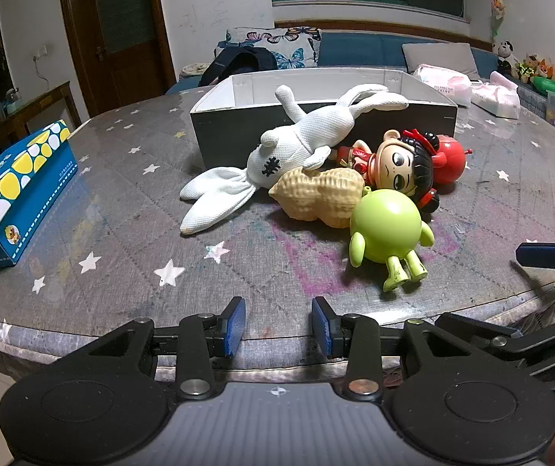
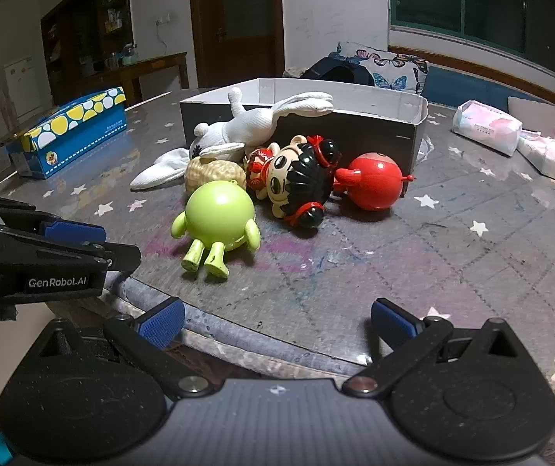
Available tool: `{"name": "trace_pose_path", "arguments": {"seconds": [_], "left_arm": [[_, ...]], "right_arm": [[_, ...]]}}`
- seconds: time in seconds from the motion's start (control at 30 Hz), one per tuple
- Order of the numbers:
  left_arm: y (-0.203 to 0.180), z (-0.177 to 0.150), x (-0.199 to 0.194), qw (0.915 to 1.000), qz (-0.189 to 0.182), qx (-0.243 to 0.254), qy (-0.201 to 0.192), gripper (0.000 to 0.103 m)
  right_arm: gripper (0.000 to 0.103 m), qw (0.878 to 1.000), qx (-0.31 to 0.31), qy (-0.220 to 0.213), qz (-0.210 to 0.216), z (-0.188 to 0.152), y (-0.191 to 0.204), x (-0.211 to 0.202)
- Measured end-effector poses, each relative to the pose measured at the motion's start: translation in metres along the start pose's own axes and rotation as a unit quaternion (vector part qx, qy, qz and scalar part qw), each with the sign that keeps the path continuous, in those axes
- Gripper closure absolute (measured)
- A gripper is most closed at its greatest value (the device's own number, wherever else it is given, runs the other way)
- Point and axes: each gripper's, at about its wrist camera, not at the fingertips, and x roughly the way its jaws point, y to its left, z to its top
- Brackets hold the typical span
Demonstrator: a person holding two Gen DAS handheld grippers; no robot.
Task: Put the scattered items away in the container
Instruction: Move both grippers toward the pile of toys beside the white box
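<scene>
I hold my left gripper (image 1: 278, 320) at the bench (image 1: 122, 240) edge, fingers narrowly parted, gripping nothing; my right gripper (image 2: 275, 320) has fingers wide, empty. At twelve o'clock, toys cluster: green figure (image 1: 388, 227), peanut (image 1: 324, 194), doll (image 1: 398, 167), red ball (image 1: 450, 159), white rabbit (image 1: 300, 136) leaning against the box (image 1: 231, 136)

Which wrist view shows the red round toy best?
The right wrist view: the red round toy lies nearly whole beside the doll, by the box. In the left wrist view the red round toy is half hidden behind the doll's head.
</scene>
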Motion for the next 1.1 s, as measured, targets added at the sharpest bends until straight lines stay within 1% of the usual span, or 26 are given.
{"name": "trace_pose_path", "arguments": {"seconds": [1.1], "left_arm": [[0.002,0.012,0.009,0.9999,-0.010,-0.002,0.010,0.063]], "right_arm": [[0.000,1.000,0.000,0.001,0.020,0.011,-0.002,0.012]]}}
